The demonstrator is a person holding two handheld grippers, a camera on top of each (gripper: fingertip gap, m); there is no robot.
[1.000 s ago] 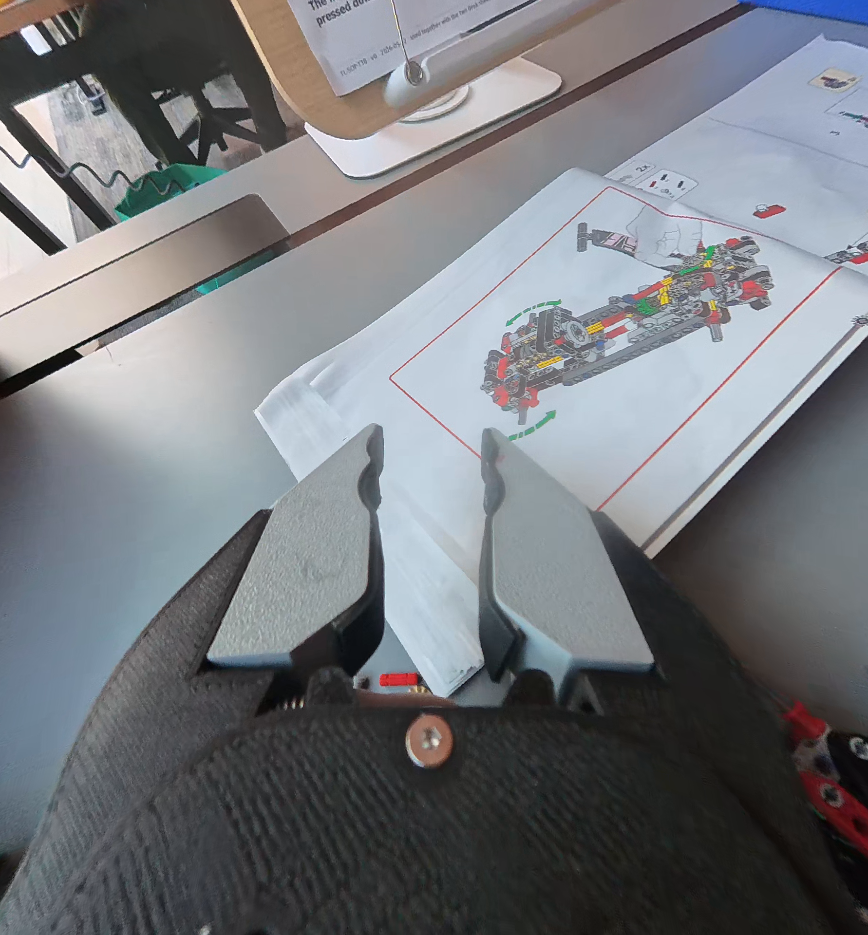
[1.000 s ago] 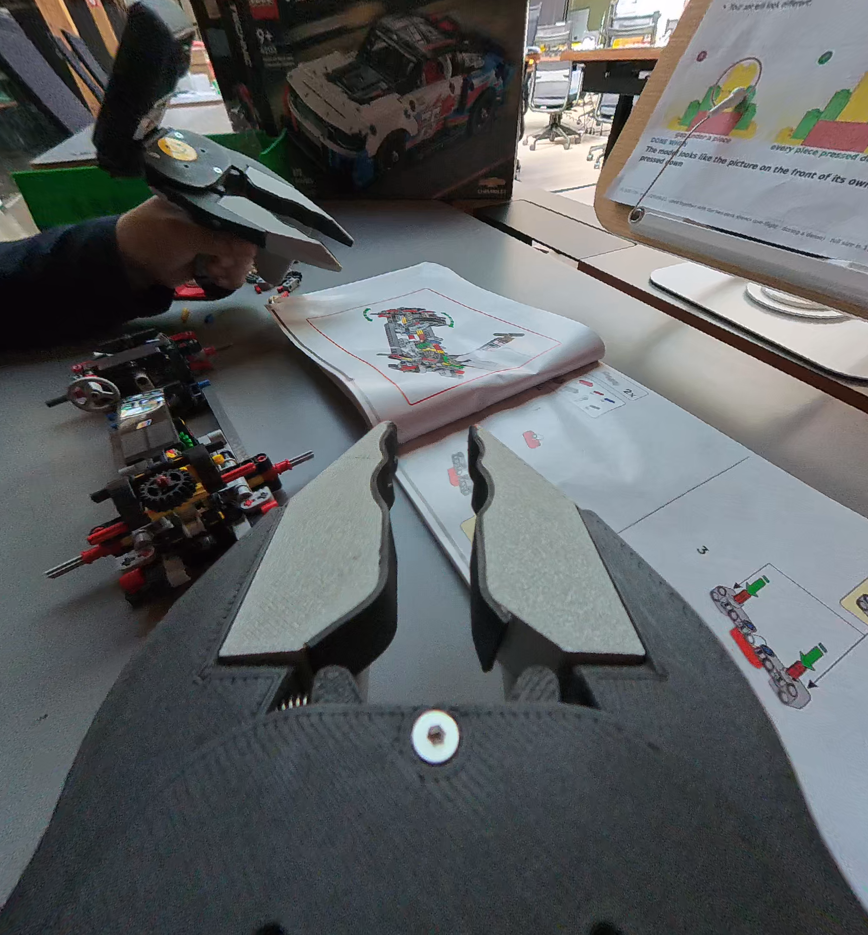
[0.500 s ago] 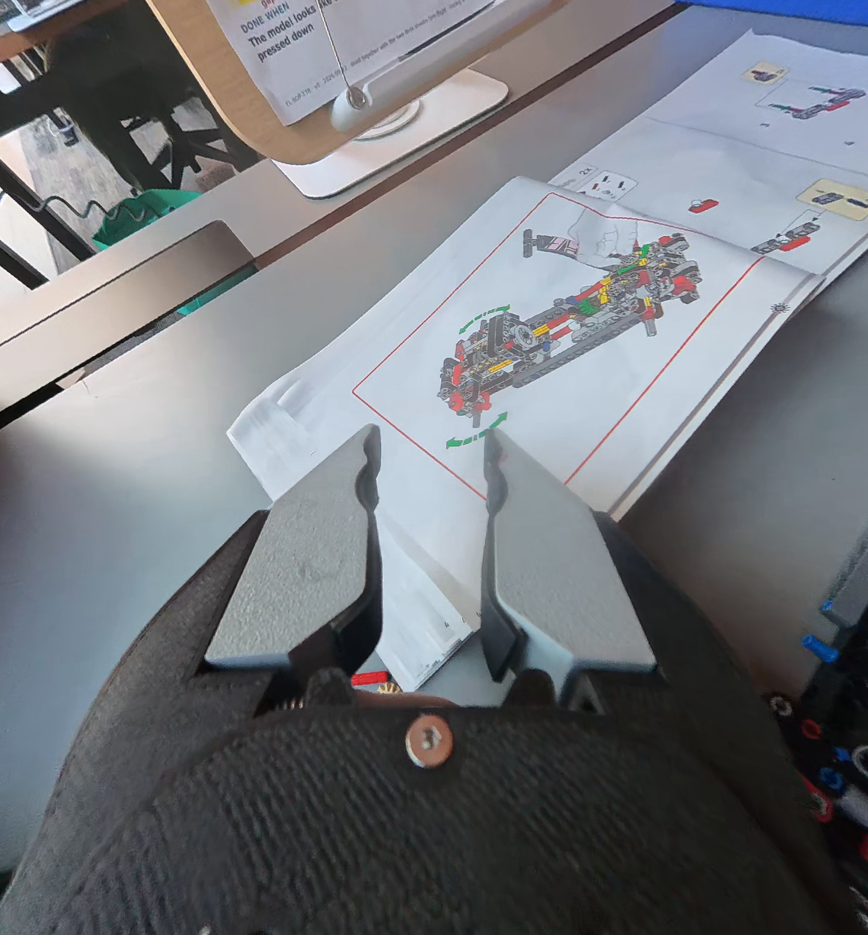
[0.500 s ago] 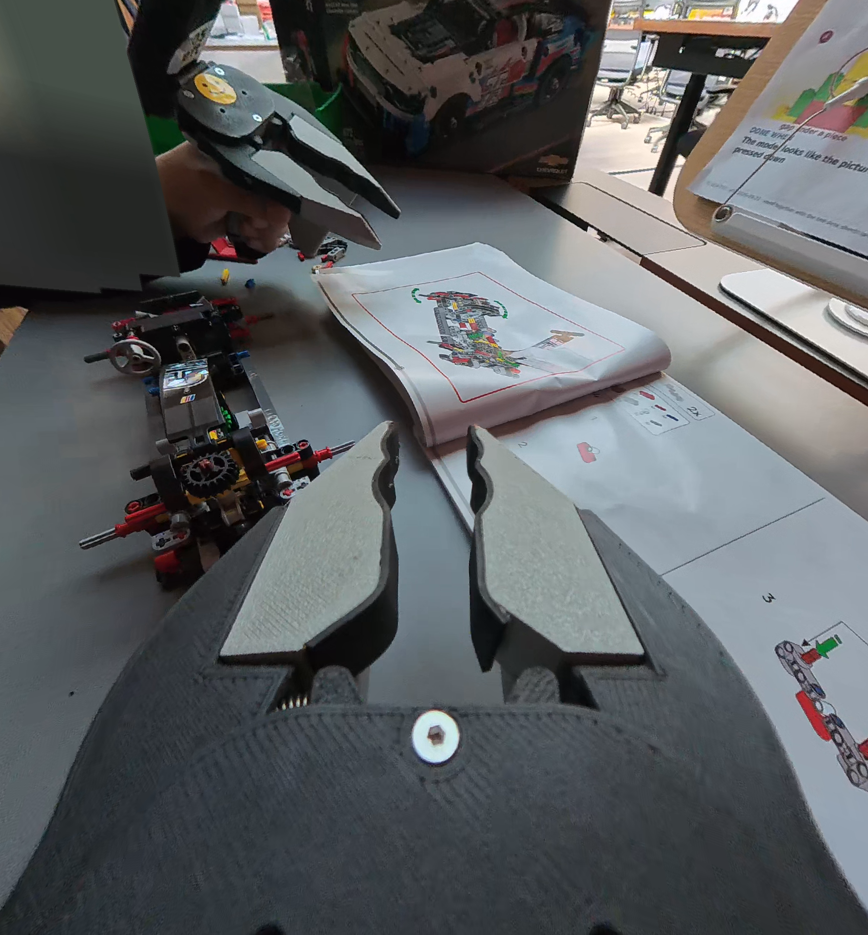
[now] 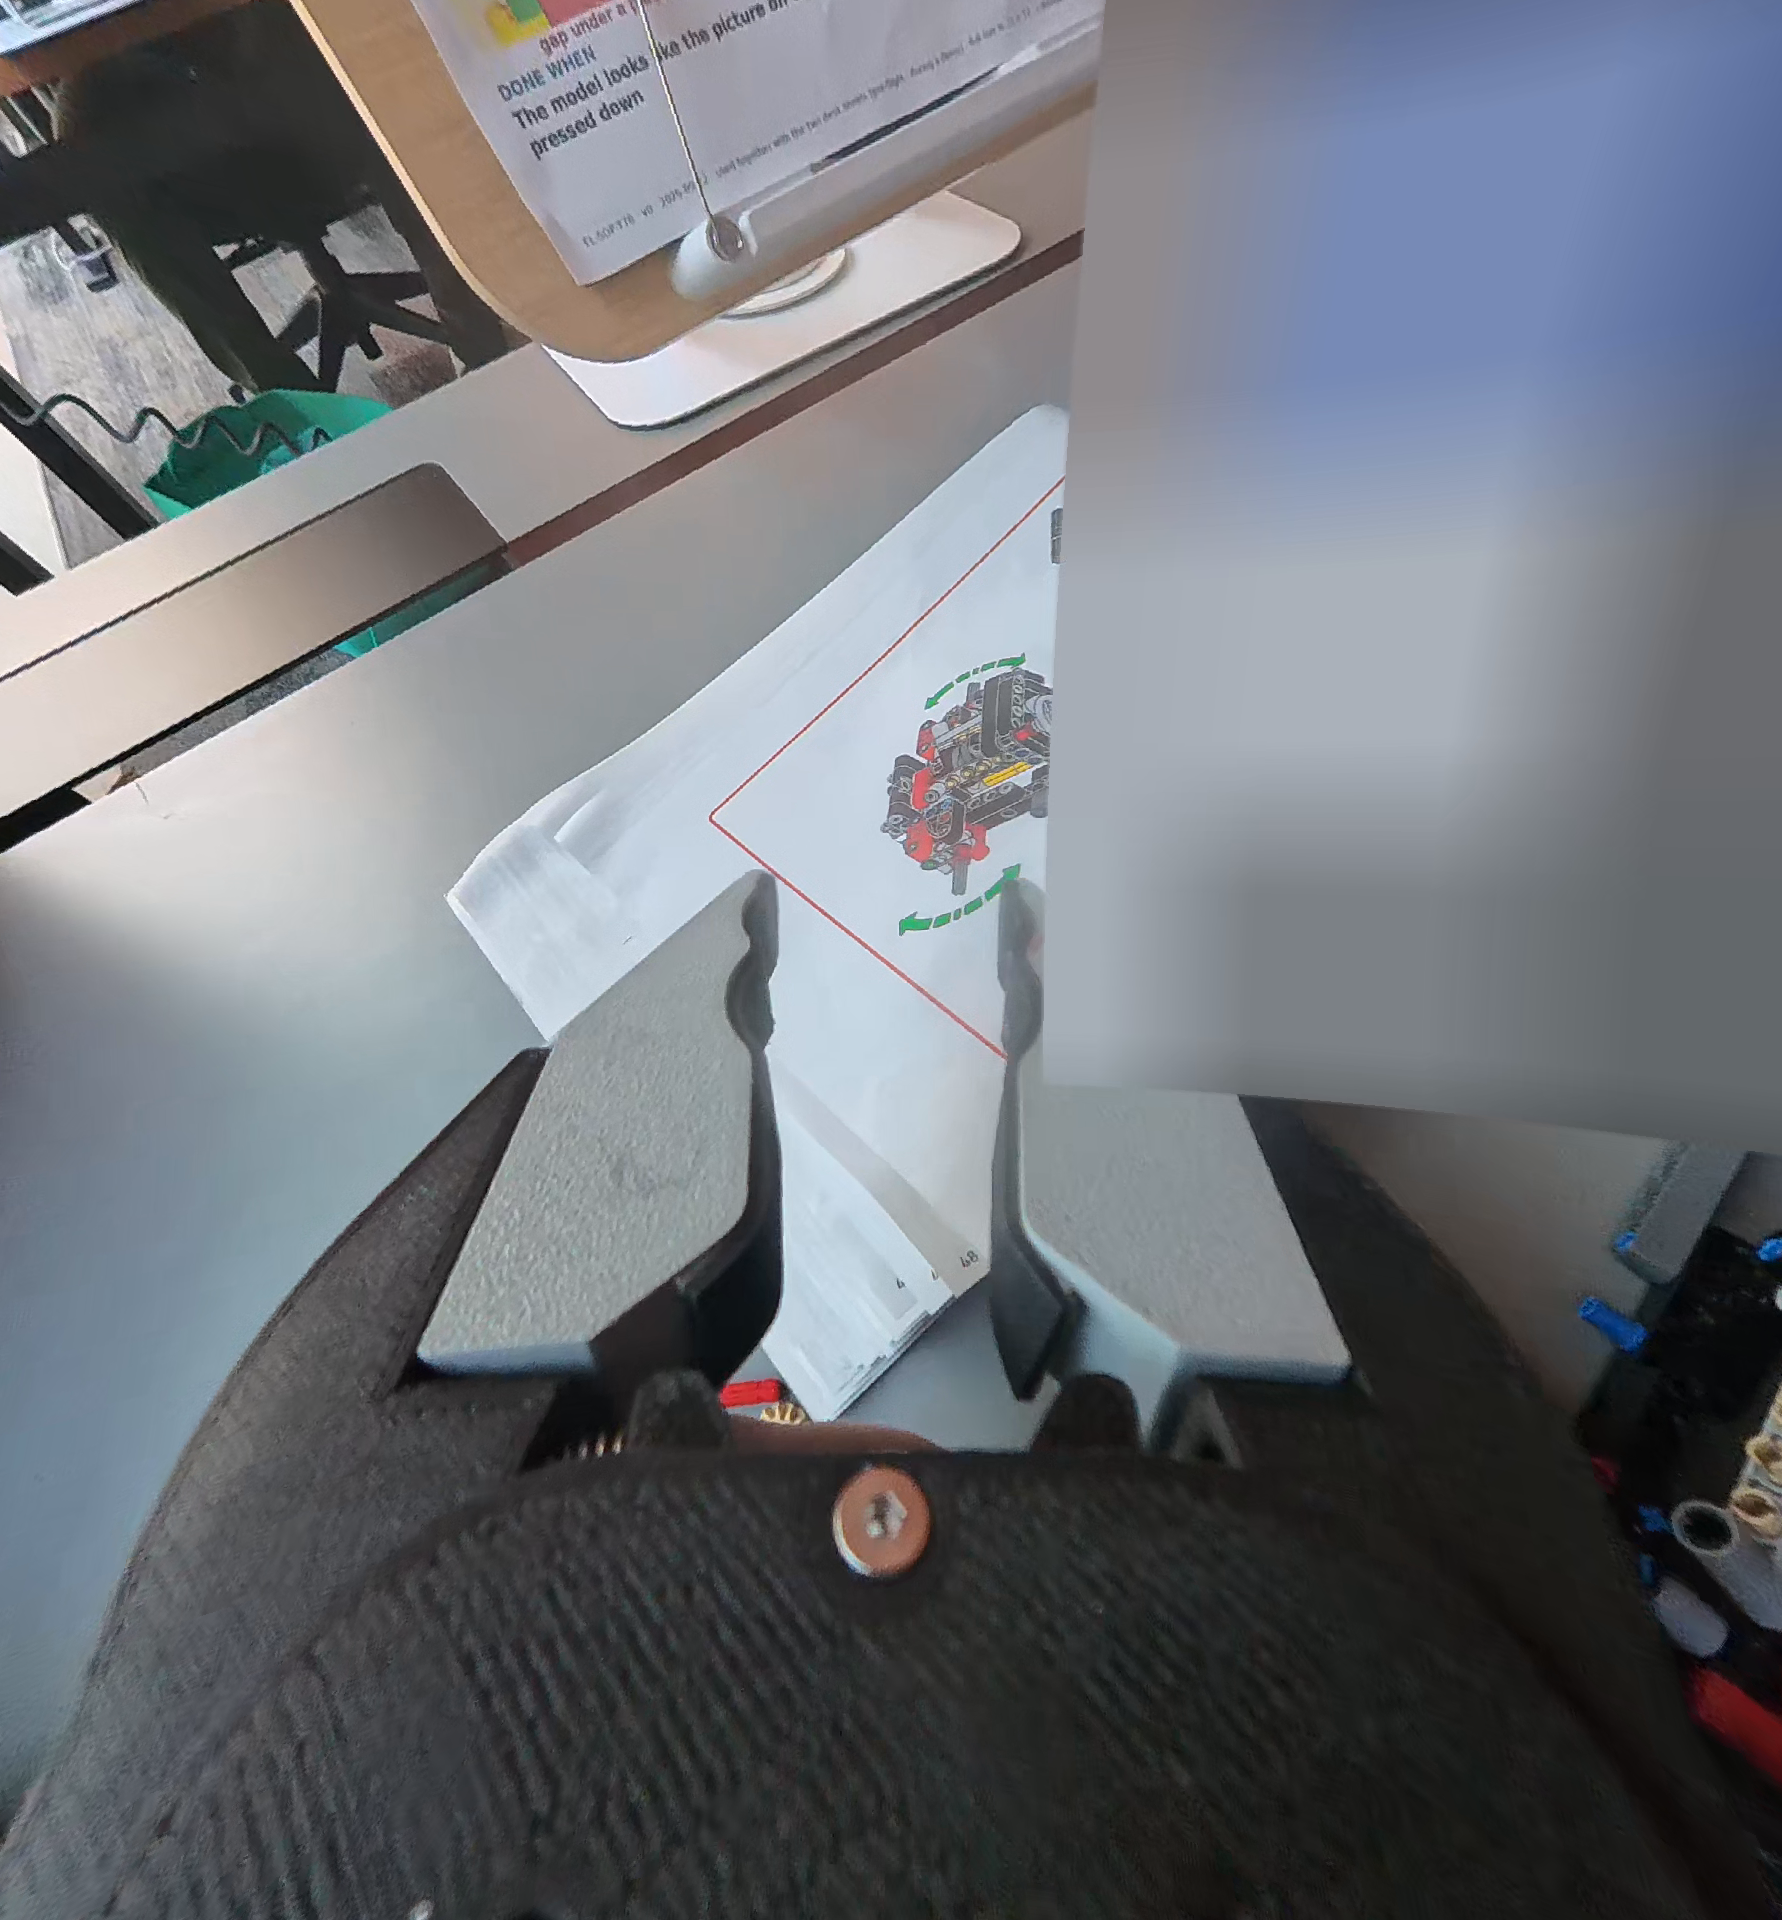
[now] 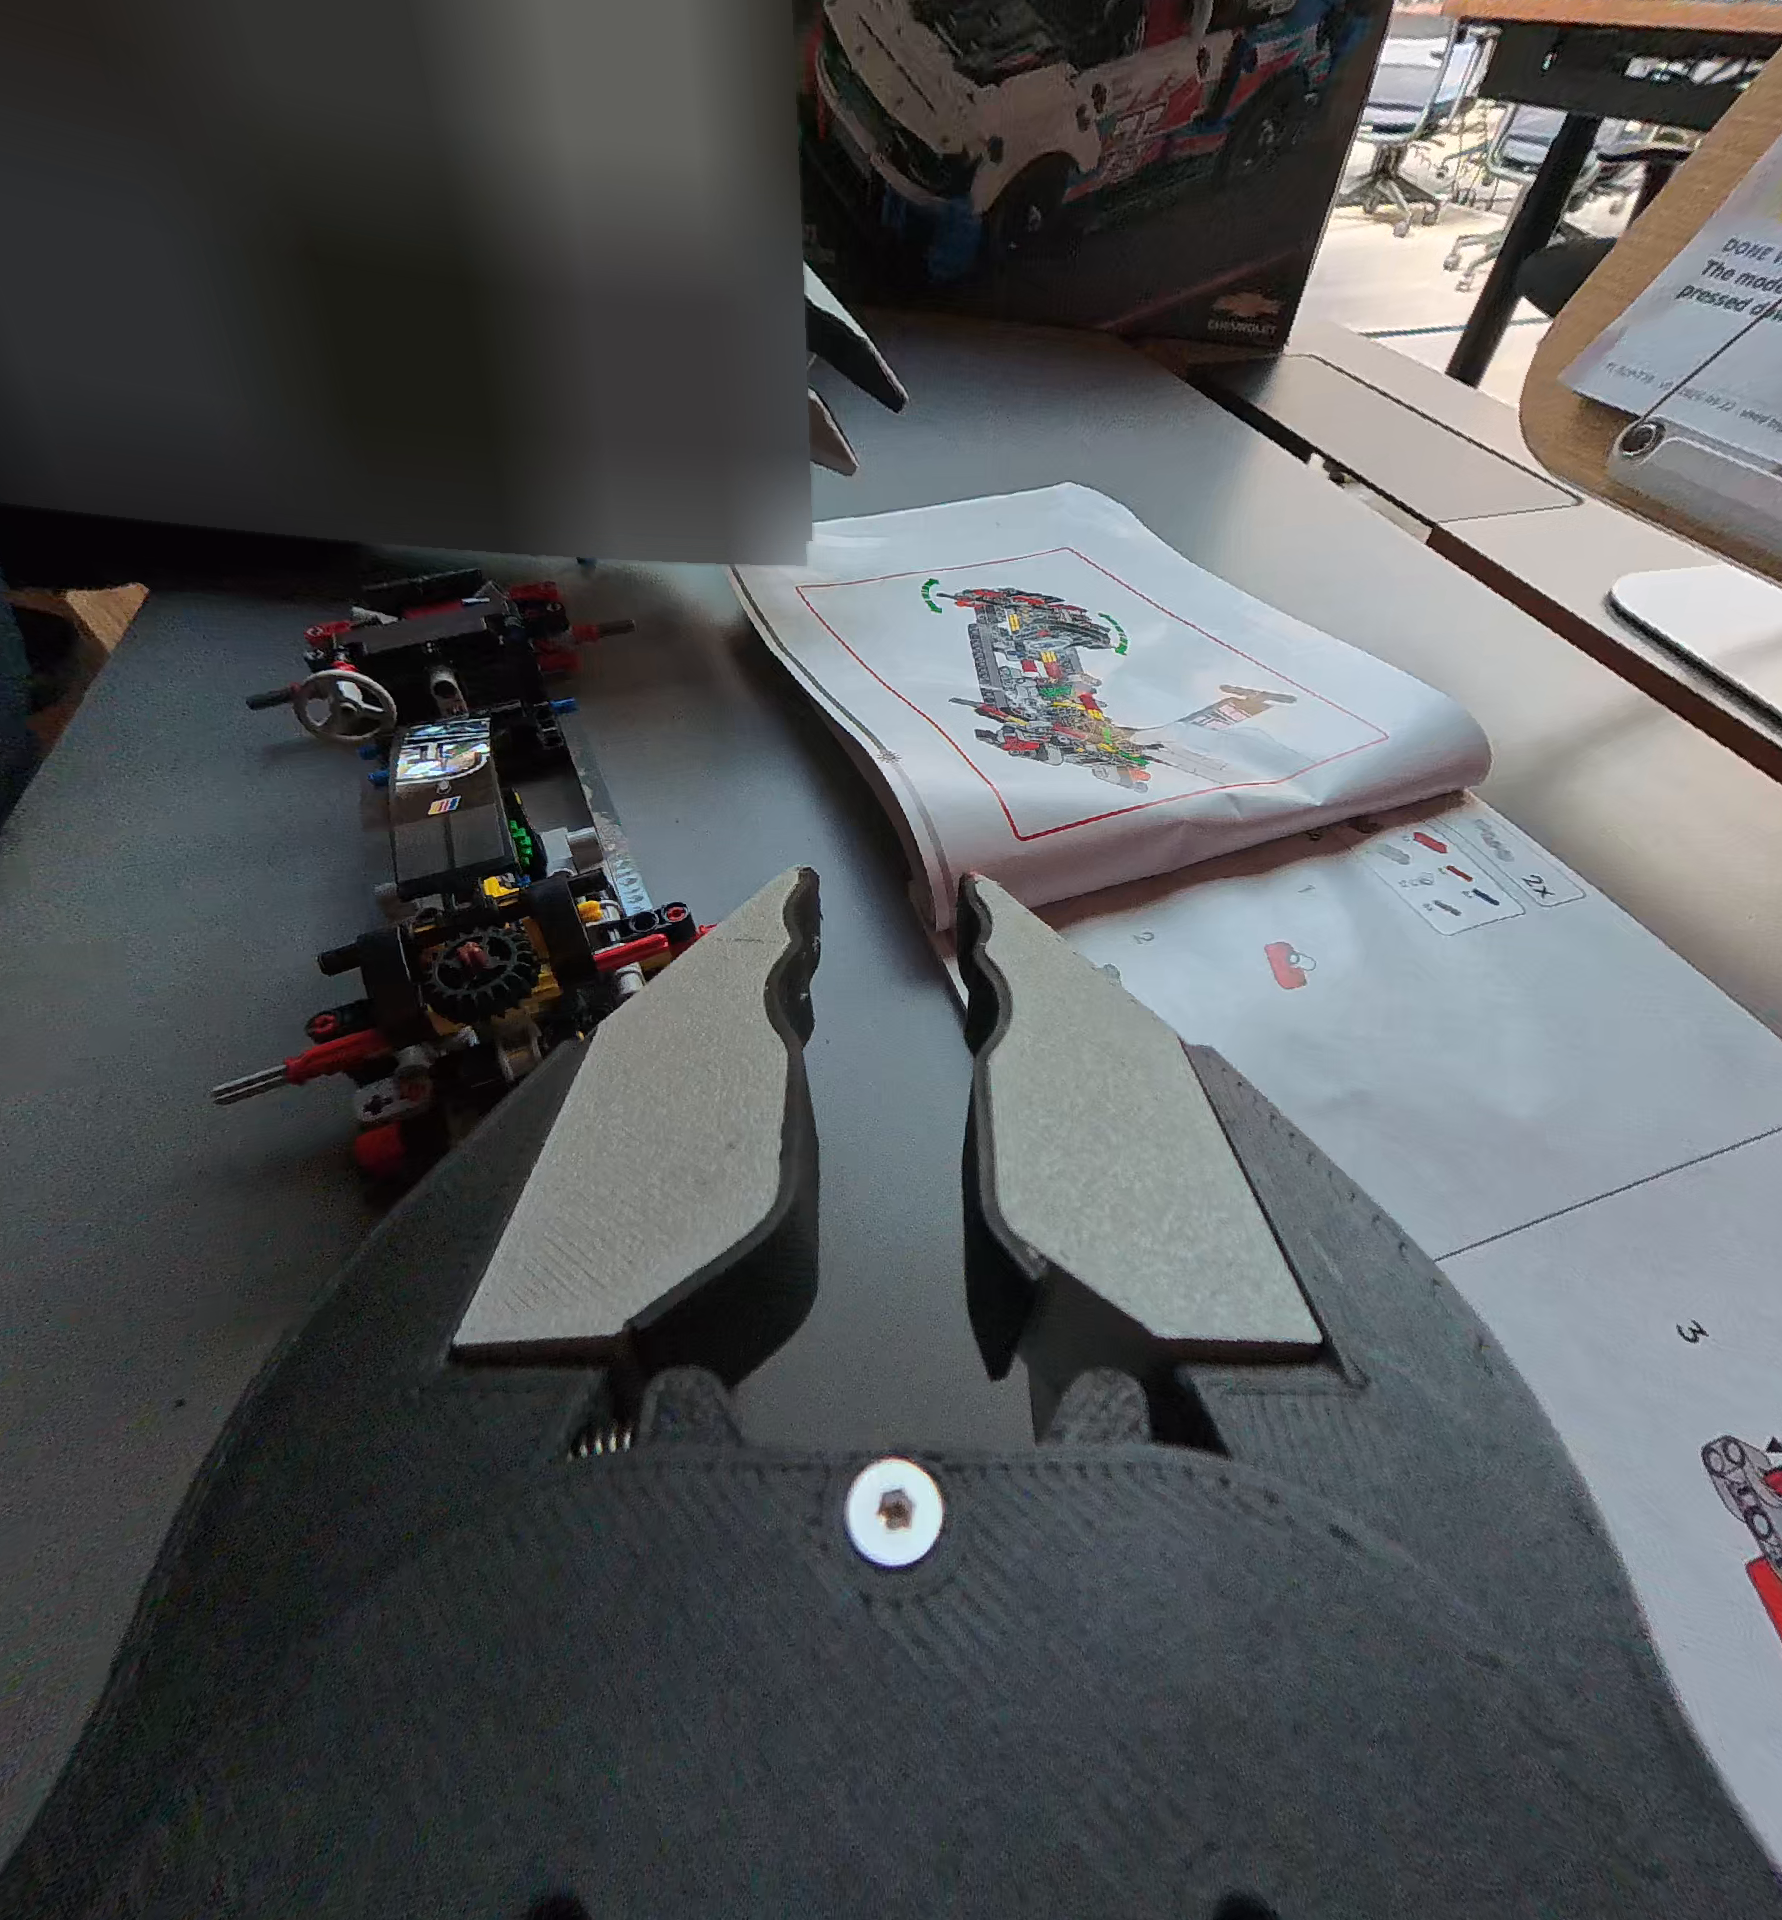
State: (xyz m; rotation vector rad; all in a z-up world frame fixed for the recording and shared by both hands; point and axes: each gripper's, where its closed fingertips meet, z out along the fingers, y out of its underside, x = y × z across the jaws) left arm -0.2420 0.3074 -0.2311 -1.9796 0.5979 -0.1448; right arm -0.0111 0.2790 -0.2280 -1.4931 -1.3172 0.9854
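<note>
Hovering over the open instruction booklet [image 5: 866, 831] on the worktop [image 5: 191, 1039], the left gripper [image 5: 887, 935] has its fingers apart and empty; right gripper [image 6: 887, 935], likewise parted and empty, sits near the booklet's near edge beside the brick chassis [image 6: 451, 831]; approach page corners low and square.

Both grippers look like the same 3D-printed build. The left gripper [image 5: 887, 904] has a rounded black shell with visible layer lines, flat grey wedge-shaped fingers [image 5: 606, 1174] with wavy black inner edges, and one copper-toned screw [image 5: 880, 1523] dead centre. The right gripper [image 6: 889, 899] matches it: black ribbed body, speckled grey fingers [image 6: 658, 1143], a silver hex screw [image 6: 893, 1512], plus a tiny coil spring [image 6: 601, 1440] peeking out at the finger base.
</note>
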